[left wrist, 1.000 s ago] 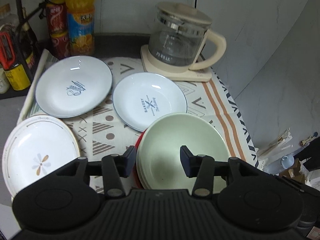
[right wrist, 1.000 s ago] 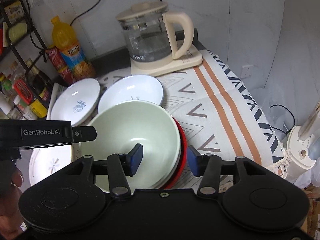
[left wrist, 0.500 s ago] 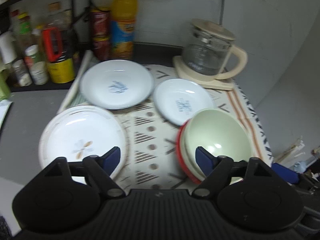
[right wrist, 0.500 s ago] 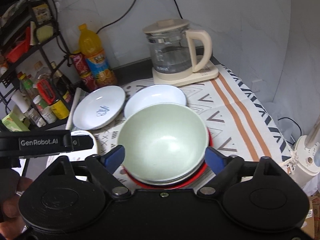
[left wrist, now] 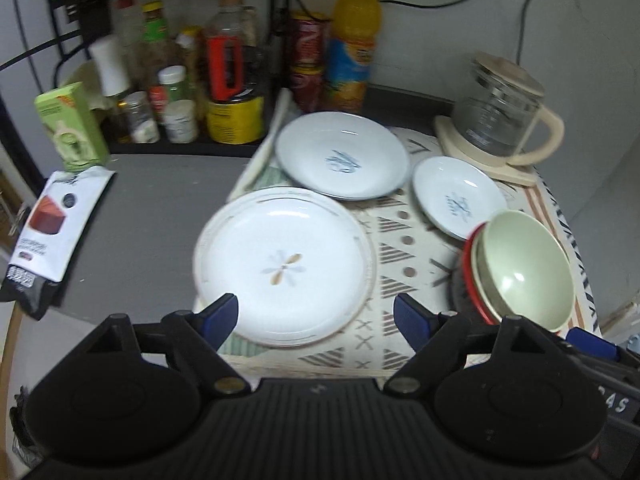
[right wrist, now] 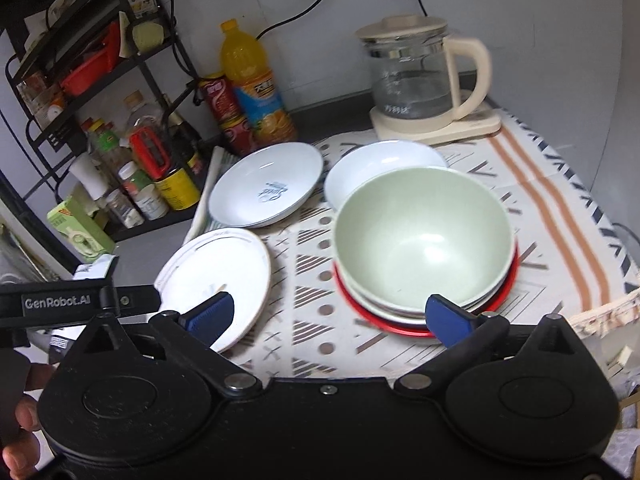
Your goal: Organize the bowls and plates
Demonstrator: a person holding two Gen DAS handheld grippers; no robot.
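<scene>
The green bowl (right wrist: 424,240) sits on top of a stack with a red dish (right wrist: 510,280) at the bottom, on the patterned cloth (right wrist: 540,208) at the worktop's right side. A small plate (left wrist: 458,198) lies just behind the stack, a larger blue-marked plate (left wrist: 342,158) left of that, and a flower plate (left wrist: 284,264) nearest the front left.

The left view alone shows the bare grey worktop (left wrist: 160,208) with a dark packet (left wrist: 48,232) on it. The right view alone shows the tiered black rack (right wrist: 80,60) above the jars, and fingertips (right wrist: 22,436) at the lower left edge. A kettle (right wrist: 416,76) and a juice bottle (right wrist: 252,80) stand against the wall.

The left tool (left wrist: 316,316) hangs tilted down over the flower plate's near rim, its jaws spread wide after just opening, nothing between them. The right tool (right wrist: 328,318) hangs before the stack, jaws just opened fully, empty.
</scene>
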